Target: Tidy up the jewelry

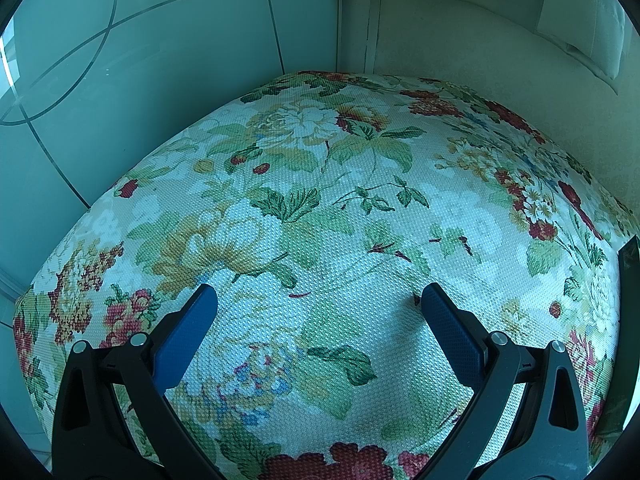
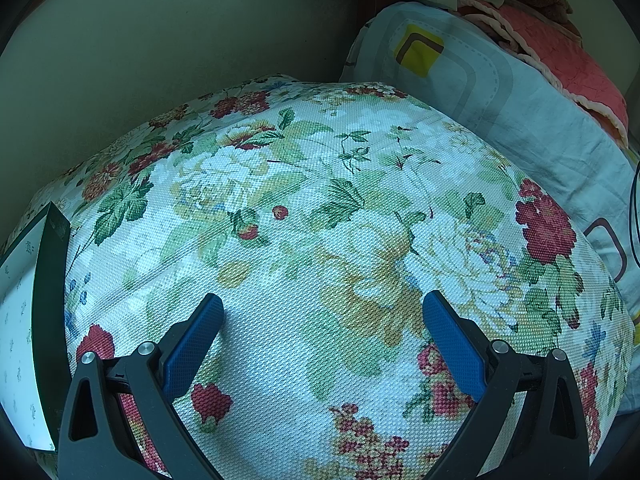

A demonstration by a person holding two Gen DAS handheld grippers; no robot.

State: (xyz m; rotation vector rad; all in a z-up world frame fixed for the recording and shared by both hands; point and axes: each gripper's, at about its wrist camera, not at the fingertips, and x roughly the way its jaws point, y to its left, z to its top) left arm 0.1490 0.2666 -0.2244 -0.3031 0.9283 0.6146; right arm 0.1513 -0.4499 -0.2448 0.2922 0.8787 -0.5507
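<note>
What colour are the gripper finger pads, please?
Blue, on black arms; the right gripper pads show best in the right wrist view.

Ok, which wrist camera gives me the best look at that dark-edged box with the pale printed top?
The right wrist view. The box fills its left edge, showing the pale patterned top and dark side wall on the floral cloth. The left wrist view catches only a dark sliver at its right edge.

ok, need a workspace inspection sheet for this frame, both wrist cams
Surface: floral cloth, textured weave, bare under both grippers.
Job's things: no jewelry seen; dark-edged box at the cloth's edge, contents not visible.
Clutter: nothing seen.
Grippers: left gripper open, empty; right gripper open, empty.
Cables: thin dark cable at the right edge.
Surroundings: tiled floor, plain wall, patterned bedding.
</note>
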